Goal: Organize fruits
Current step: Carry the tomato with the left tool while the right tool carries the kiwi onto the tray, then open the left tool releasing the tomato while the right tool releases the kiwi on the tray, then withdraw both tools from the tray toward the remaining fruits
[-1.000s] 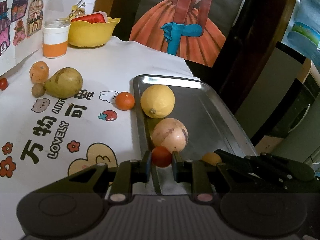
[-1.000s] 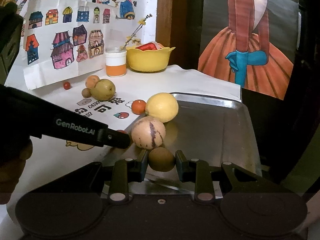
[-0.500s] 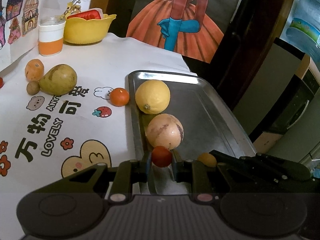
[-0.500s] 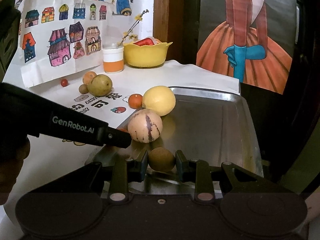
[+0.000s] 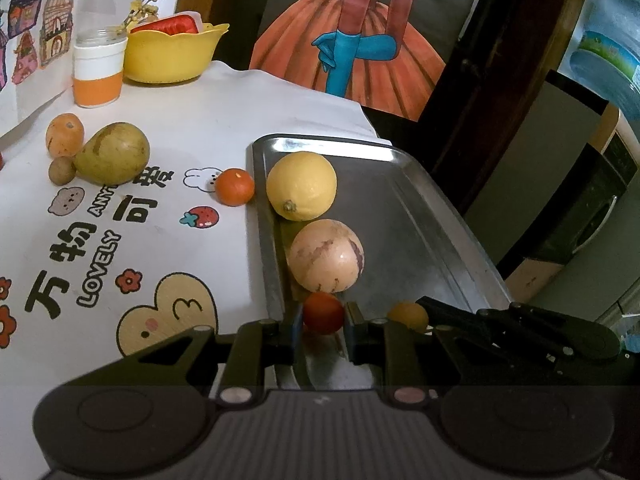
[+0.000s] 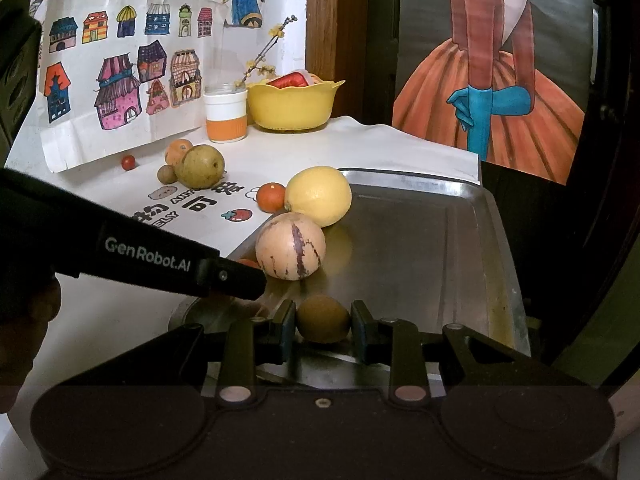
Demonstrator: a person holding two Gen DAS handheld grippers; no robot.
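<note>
Fruits are partly gathered: on the metal tray (image 5: 420, 216) sit a yellow lemon (image 5: 301, 185) and a striped melon (image 5: 326, 255), both ahead of the left fingers (image 5: 296, 326), hard against the tray's near-left rim. The left gripper (image 5: 323, 322) pinches a small red tomato (image 5: 323, 312) just inside that rim, with the melon touching or nearly touching it in front. The right gripper (image 6: 323, 326) has a small brown fruit (image 6: 323, 319) between its fingers (image 6: 360, 328); slight gaps show at the pads, so whether it is gripped or already let go on the tray floor I cannot tell. Left of the left fingers, on the surface (image 5: 160, 288), a small orange (image 5: 235, 186) lies just beside the rim, while a pear (image 5: 114, 153), another orange fruit (image 5: 65, 135) and a small brown fruit (image 5: 61, 169) cluster farther away; a second tomato (image 6: 128, 162) lies beyond. By my reckoning roughly half remains. The tray's right half, ahead of the right fingers, is bare, and its far side overhangs the surface's edge.
</note>
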